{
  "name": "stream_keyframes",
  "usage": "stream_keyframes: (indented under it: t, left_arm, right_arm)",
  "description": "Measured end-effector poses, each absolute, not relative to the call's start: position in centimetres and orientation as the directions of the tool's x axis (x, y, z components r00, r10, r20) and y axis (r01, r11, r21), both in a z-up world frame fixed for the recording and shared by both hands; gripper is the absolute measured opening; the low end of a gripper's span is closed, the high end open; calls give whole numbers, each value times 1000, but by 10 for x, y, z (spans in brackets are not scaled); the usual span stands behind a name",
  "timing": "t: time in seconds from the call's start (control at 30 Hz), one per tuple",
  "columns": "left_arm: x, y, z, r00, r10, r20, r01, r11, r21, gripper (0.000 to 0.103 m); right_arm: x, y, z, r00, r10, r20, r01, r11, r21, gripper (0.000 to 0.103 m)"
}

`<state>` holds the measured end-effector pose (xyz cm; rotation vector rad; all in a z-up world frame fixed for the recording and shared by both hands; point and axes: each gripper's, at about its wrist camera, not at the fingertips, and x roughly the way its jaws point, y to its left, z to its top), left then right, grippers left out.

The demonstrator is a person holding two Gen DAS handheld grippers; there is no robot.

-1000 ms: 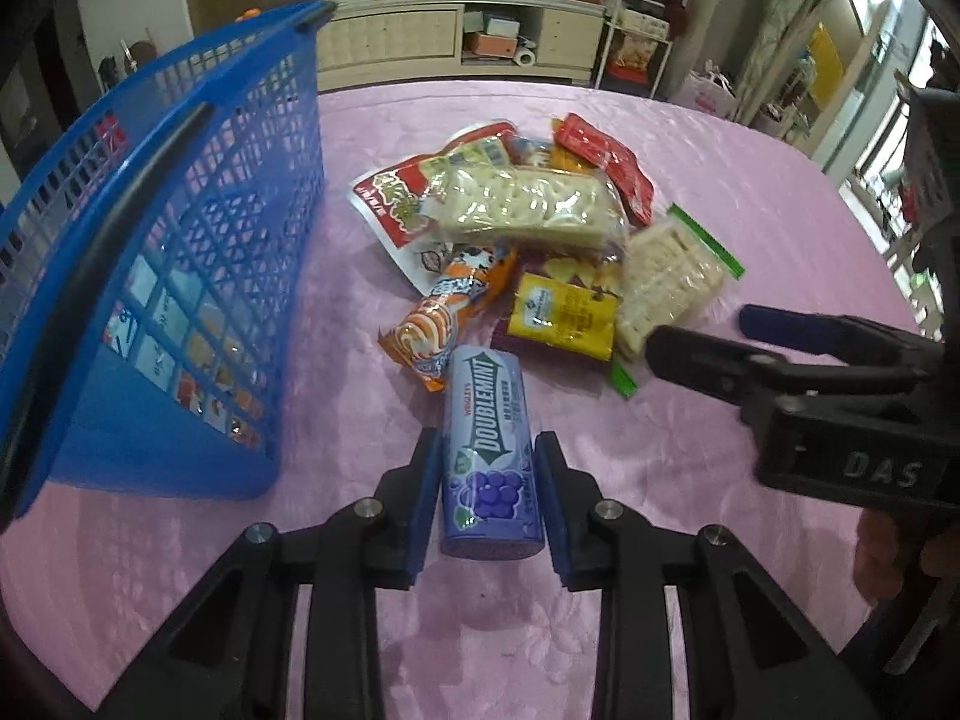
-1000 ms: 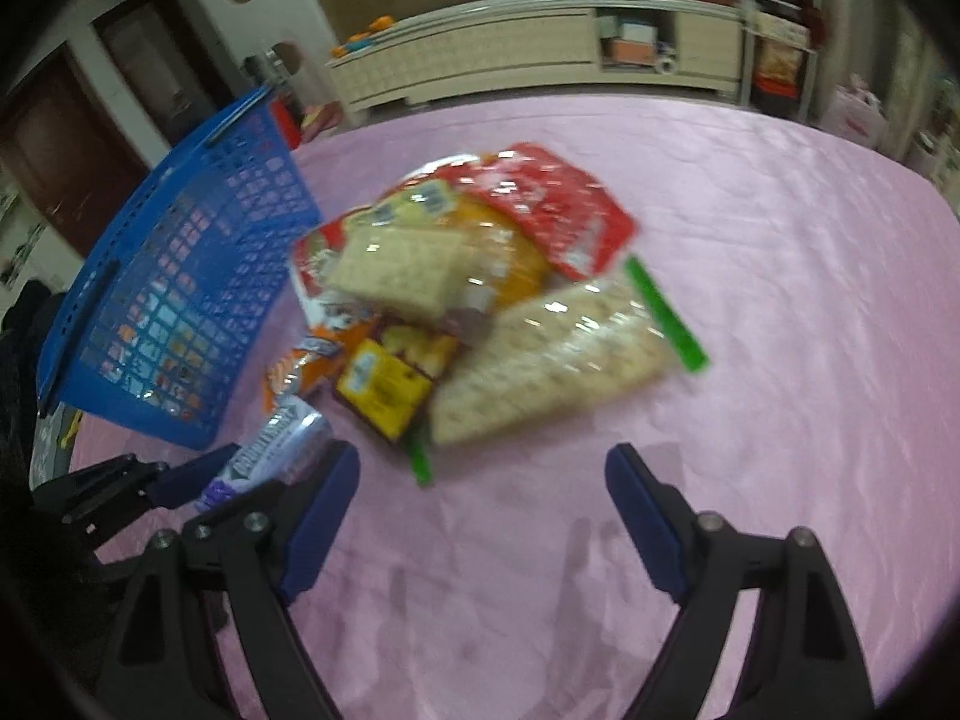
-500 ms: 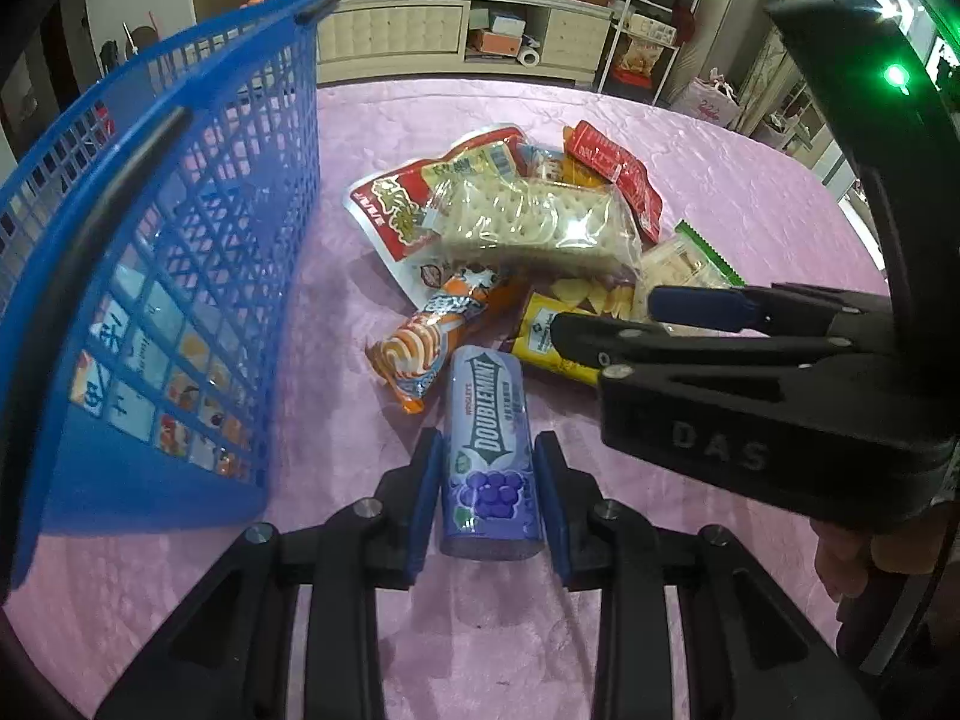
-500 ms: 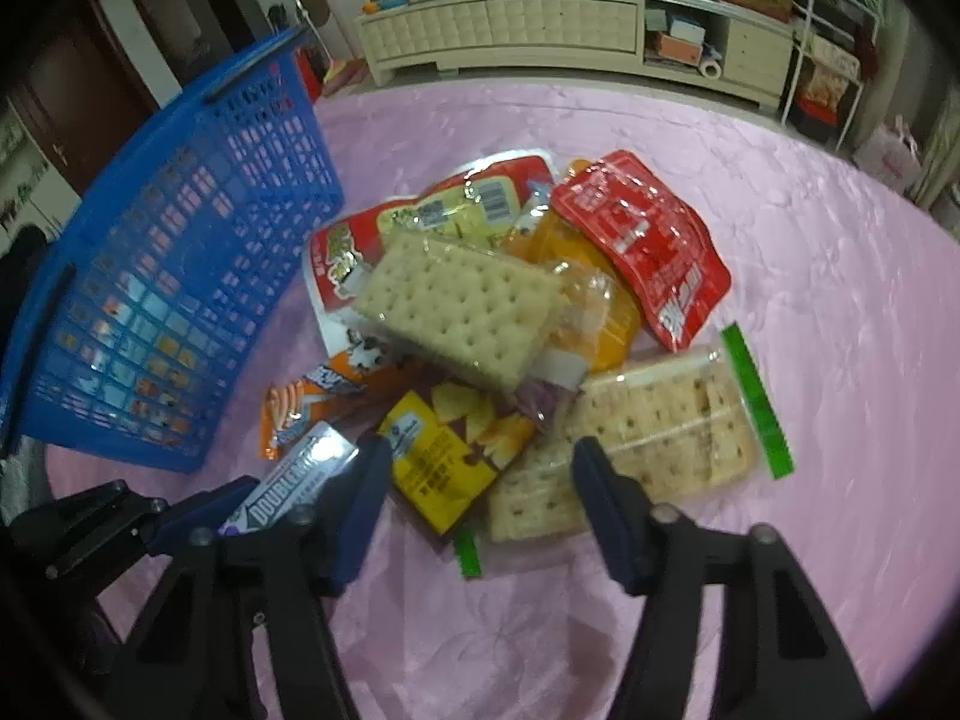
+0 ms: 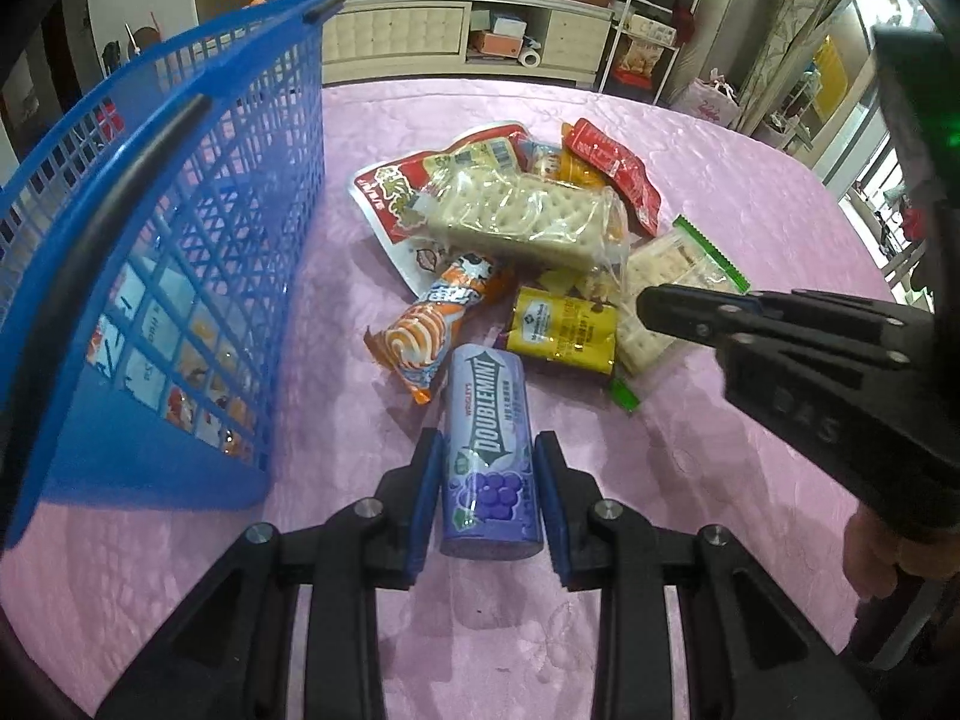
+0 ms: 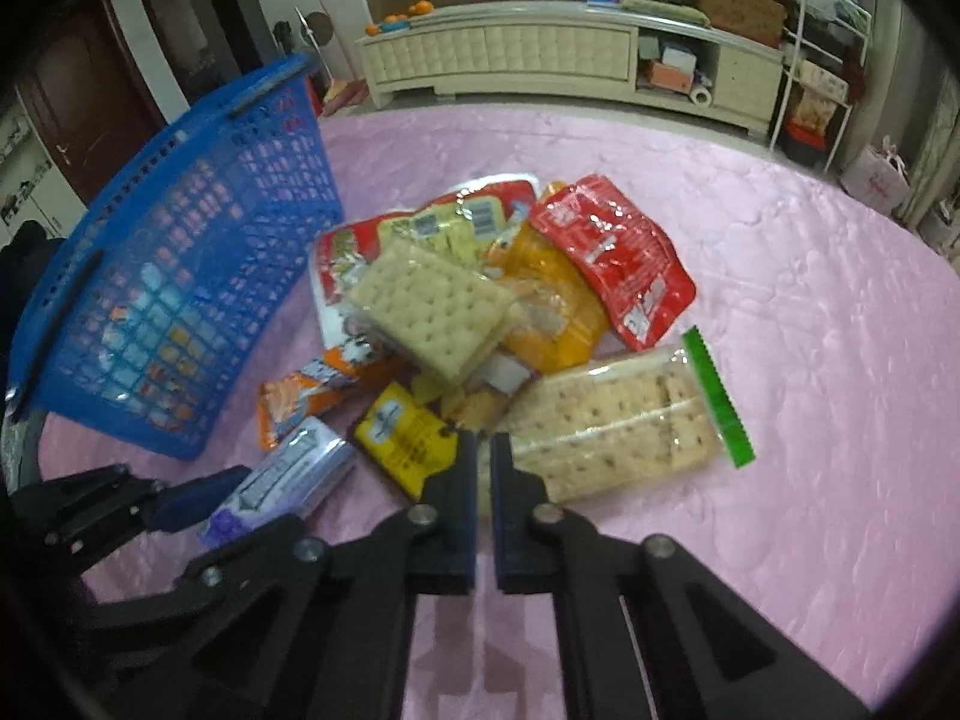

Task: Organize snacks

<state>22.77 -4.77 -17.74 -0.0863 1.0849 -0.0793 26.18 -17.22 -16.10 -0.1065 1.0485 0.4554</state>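
Note:
My left gripper (image 5: 487, 468) is shut on a purple Doublemint gum canister (image 5: 489, 450), held just above the pink tablecloth; the canister also shows in the right wrist view (image 6: 282, 483). A blue mesh basket (image 5: 150, 252) stands to its left. A pile of snacks lies ahead: a clear cracker pack (image 5: 522, 222), a yellow packet (image 5: 564, 327), an orange wrapper (image 5: 432, 324), a red pouch (image 6: 612, 258) and a green-edged cracker pack (image 6: 630, 426). My right gripper (image 6: 483, 450) is shut at the near edge of the green-edged cracker pack, seemingly pinching its wrapper.
The round table (image 6: 810, 360) has a pink cloth. A cream cabinet (image 6: 540, 60) and shelves (image 6: 810, 60) stand beyond it. The basket (image 6: 174, 312) holds some flat printed packets at its bottom.
My right gripper moved in to the green-edged cracker pack and its jaws went from wide open to shut. My left gripper kept its hold on the gum canister.

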Motion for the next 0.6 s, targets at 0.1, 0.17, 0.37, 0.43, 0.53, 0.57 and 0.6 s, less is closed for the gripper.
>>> stream_keyframes:
  t: [0.1, 0.17, 0.37, 0.43, 0.53, 0.57, 0.6]
  left_arm:
    - [223, -50, -175, 468, -105, -878, 19, 994, -109, 29]
    - [221, -50, -172, 474, -104, -874, 23, 994, -106, 29]
    - [217, -47, -166, 489, -92, -868, 14, 995, -98, 29]
    - [217, -46, -166, 489, -90, -868, 8, 995, -99, 29]
    - [219, -44, -165, 493, -84, -866, 2, 995, -95, 29]
    - [219, -44, -165, 493, -84, -866, 2, 995, -96, 29]
    - [219, -43, -165, 495, -84, -865, 0, 995, -96, 29]
  right_arm:
    - [252, -176, -154, 431, 323, -843, -422, 897, 128, 4]
    - [249, -177, -153, 426, 332, -841, -428, 894, 136, 4]
    - [255, -182, -168, 336, 345, -876, -363, 906, 218, 4]
    - [257, -184, -172, 312, 378, -872, -345, 900, 267, 6]
    - [262, -183, -179, 269, 407, -873, -323, 892, 317, 13]
    - [263, -183, -182, 256, 417, -872, -313, 889, 334, 15]
    - [264, -183, -184, 250, 431, -867, -307, 885, 351, 21]
